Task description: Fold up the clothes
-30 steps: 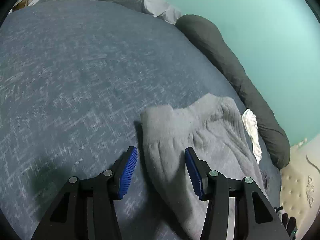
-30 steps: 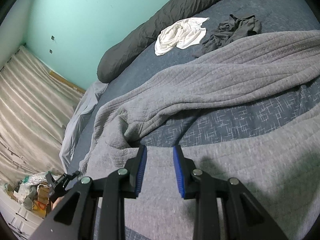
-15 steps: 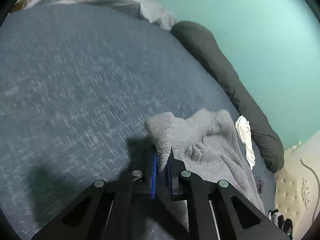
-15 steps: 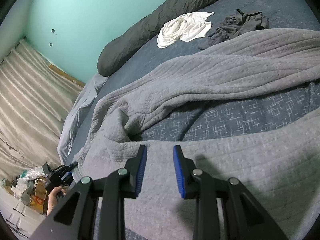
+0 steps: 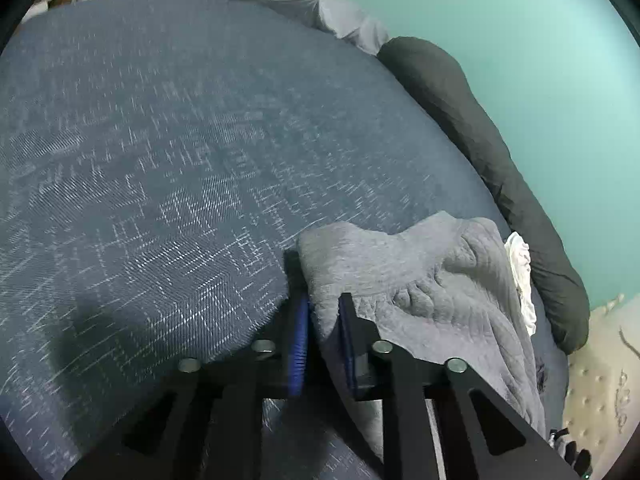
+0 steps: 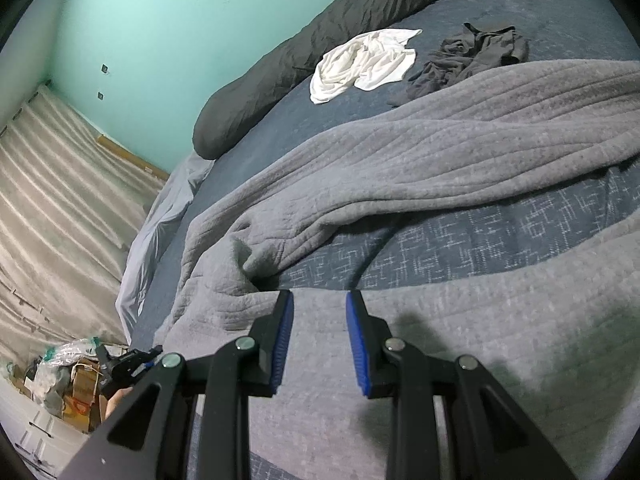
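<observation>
The left gripper (image 5: 323, 312) has its jaws narrow and easing apart, with a fold of the grey garment (image 5: 404, 276) pinched up between the blue pads (image 5: 299, 344); the cloth still fills the gap and touches both pads. This corner of the garment looks like a ribbed cuff or hem, lifted slightly off the bed (image 5: 160, 160), whose cover is dark blue with a pale crosshatch pattern. The rest of the garment trails to the right and toward the near edge of the left wrist view.

In the right wrist view, the right gripper (image 6: 319, 308) hovers over a flat spread of the same grey garment, with its jaws partly open. The cloth lies under the tips; whether a fold is caught between the pads cannot be told. Just beyond the tips a strip of the blue bed cover shows, and past it a long ribbed part of the garment stretches across to the right.

Farther off on the bed lie a crumpled white shirt (image 6: 364, 64) and, just right of it, a dark grey bundle of clothing (image 6: 468, 60). A long dark bolster pillow (image 6: 304, 56) runs along the far side against the green wall (image 6: 180, 20). At the lower left of that view a hand grips the other gripper.
</observation>
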Demonstrator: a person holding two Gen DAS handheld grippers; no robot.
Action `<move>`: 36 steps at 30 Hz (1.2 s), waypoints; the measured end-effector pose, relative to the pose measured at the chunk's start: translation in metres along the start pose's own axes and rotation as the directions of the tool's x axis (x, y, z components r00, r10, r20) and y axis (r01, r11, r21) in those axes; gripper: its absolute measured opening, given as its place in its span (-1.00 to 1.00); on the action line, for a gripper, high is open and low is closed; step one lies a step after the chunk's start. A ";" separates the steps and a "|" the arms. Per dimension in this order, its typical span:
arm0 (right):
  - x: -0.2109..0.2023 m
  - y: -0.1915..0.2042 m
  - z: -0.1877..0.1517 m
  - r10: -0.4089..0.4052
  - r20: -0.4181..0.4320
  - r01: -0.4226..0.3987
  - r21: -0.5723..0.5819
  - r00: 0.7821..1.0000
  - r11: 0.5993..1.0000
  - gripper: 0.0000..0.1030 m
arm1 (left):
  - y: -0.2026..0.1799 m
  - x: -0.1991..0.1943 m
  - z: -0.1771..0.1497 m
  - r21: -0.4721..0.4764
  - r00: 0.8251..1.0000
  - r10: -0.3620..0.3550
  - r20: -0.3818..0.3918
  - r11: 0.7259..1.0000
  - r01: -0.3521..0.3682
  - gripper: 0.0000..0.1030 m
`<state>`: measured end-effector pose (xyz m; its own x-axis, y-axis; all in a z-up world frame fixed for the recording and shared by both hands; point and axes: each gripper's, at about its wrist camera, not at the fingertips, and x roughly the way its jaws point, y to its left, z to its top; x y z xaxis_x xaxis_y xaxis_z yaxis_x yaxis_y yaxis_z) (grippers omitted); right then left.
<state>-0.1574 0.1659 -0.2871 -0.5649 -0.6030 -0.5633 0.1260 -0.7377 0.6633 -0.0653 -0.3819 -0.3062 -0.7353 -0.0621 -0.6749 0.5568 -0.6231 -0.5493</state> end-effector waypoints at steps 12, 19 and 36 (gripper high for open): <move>-0.030 -0.025 0.008 -0.061 0.055 0.057 0.067 0.997 0.996 -0.48 | -0.080 -0.037 -0.022 0.191 0.996 -0.052 0.069 0.981 0.038 -0.38; -0.097 -0.069 0.025 -0.120 0.161 0.094 0.158 0.980 0.983 -0.45 | -0.141 -0.021 -0.072 0.291 0.993 -0.105 -0.050 0.950 0.115 -0.37; -0.187 -0.188 0.038 -0.268 0.221 0.167 0.390 0.938 0.905 -0.07 | -0.283 0.038 -0.203 0.511 0.949 -0.128 -0.288 0.818 0.265 -0.18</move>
<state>-0.1068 0.4284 -0.2878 -0.7434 -0.3004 -0.5976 -0.2987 -0.6504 0.6984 -0.1725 -0.0494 -0.2762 -0.6577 0.2449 -0.7123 0.0631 -0.9244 -0.3761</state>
